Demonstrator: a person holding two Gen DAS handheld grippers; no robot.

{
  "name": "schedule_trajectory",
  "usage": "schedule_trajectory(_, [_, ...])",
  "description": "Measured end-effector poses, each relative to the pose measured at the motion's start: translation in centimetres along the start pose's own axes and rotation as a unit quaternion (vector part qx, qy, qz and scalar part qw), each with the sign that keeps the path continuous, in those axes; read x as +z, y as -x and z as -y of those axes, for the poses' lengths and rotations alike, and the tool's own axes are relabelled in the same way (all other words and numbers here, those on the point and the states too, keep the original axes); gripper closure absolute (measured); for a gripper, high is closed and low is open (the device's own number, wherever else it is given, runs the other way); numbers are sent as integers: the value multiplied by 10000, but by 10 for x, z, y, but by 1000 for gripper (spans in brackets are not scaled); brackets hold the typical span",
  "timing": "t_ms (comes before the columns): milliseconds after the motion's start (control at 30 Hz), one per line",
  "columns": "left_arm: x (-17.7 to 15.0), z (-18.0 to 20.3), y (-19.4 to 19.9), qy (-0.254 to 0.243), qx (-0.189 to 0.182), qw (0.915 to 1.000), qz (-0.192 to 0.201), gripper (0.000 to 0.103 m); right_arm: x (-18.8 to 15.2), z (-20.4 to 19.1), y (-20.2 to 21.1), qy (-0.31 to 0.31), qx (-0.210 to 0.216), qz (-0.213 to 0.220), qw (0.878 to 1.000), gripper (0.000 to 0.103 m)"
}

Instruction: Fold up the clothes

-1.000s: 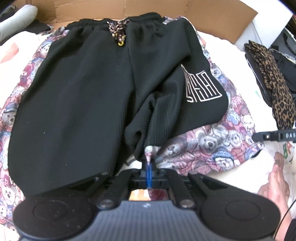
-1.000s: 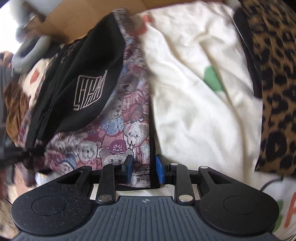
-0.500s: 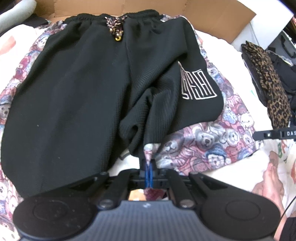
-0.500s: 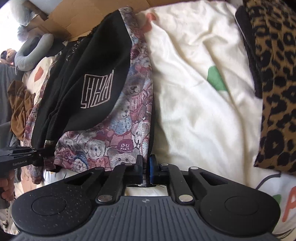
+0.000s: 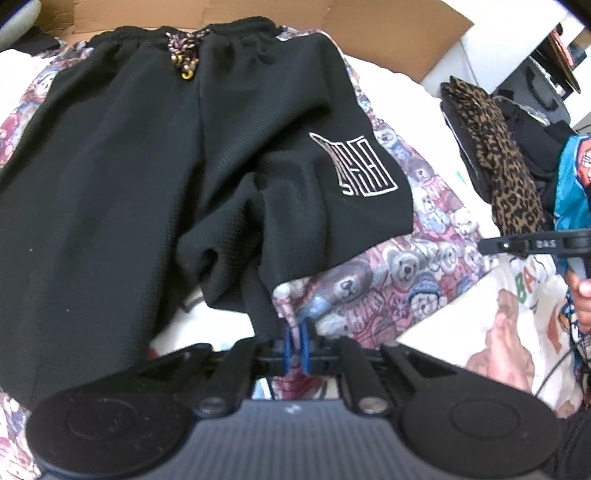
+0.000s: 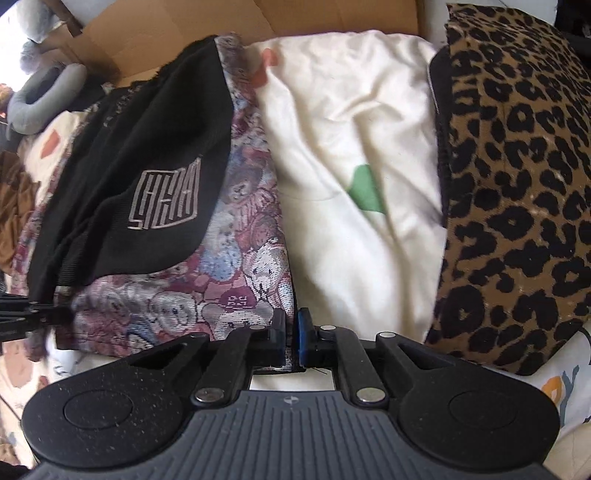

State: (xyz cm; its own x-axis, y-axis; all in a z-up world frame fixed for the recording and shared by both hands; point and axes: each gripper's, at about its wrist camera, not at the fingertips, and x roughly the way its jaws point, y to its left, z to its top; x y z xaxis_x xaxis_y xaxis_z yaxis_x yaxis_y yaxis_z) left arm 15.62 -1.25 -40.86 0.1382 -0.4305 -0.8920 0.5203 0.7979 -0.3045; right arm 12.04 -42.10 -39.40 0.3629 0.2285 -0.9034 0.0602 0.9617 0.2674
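Note:
Black shorts (image 5: pixel 147 177) with a white logo (image 5: pixel 354 166) lie spread over a teddy-bear print garment (image 5: pixel 406 273). Both show in the right wrist view too, the shorts (image 6: pixel 155 155) lying over the bear print (image 6: pixel 236 266). My left gripper (image 5: pixel 295 349) is at the near hem between the legs. Its jaws are opening: a narrow gap shows between the blue pads (image 5: pixel 305 347), with the hem's tip still between them. My right gripper (image 6: pixel 291 334) is shut on the right-hand edge of the bear print. Its black tip (image 5: pixel 517 245) reaches in at the right of the left wrist view.
A folded leopard-print garment (image 6: pixel 517 192) lies close on the right, over a cream printed bedspread (image 6: pixel 351 129). Cardboard (image 5: pixel 388 33) stands behind the shorts. A grey neck pillow (image 6: pixel 40 103) is at the far left. A person's hand (image 5: pixel 581 299) and turquoise sleeve (image 5: pixel 572 195) are at the right.
The right gripper's jaws have closed on the bear-print edge. The left gripper's pads, pressed together before, have parted a little around the hem. The shorts' right leg has bunched slightly.

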Motion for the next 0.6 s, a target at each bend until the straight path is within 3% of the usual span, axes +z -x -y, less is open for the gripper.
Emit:
schedule_trajectory(400, [-23, -7, 7, -387, -17, 9989, -254, 73, 10, 8, -8, -32, -381, 137, 9992, 99])
schedule_trajectory(600, [-26, -2, 4, -604, 2, 9980, -209, 58, 17, 14, -8, 9, -461, 176, 9988, 99])
